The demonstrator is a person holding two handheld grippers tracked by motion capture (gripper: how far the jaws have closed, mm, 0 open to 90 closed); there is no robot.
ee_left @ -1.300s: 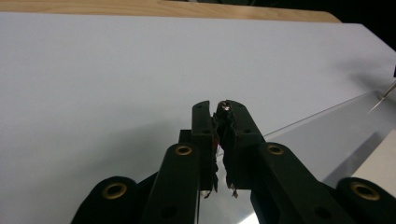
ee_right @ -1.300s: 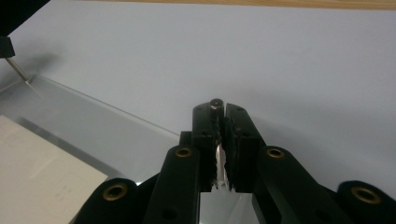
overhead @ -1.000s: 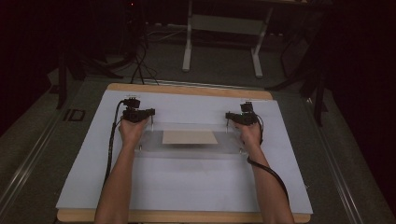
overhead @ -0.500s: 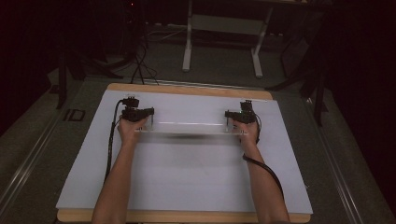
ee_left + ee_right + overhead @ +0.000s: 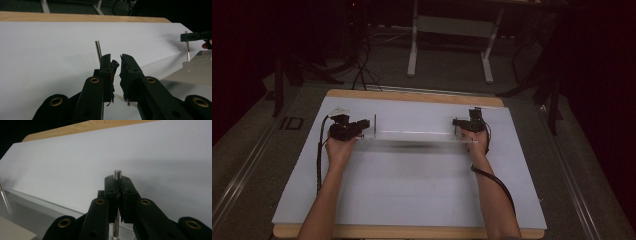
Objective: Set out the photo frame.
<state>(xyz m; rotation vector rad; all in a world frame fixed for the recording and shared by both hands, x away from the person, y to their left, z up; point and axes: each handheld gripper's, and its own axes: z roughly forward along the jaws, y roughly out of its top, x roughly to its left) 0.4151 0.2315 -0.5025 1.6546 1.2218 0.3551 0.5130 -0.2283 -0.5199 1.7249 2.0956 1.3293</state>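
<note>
- The clear panel (image 5: 412, 141) looks like a rigid sheet of acrylic or glass with an upright metal pin near each end. It lies across the white table cover (image 5: 412, 200) between the two grippers.
- Judged from its look, it is stiff, smooth and slippery on its faces, likely to scratch or chip at an edge, and moderately light. The pins are the sensible places to take hold, not the flat sheet.
- The right pin (image 5: 117, 175) stands squarely between the jaws of the right gripper (image 5: 120, 187), its top poking just above them. They are clamped tight on it.
- The left pin (image 5: 98, 51) stands just outside the left gripper (image 5: 116, 65), beside one jaw and not between the two. These jaws have just been opening and stand a narrow gap apart with nothing in them.
- With one end let go, a lift from the right pin alone would probably let the panel swing or twist.
</note>
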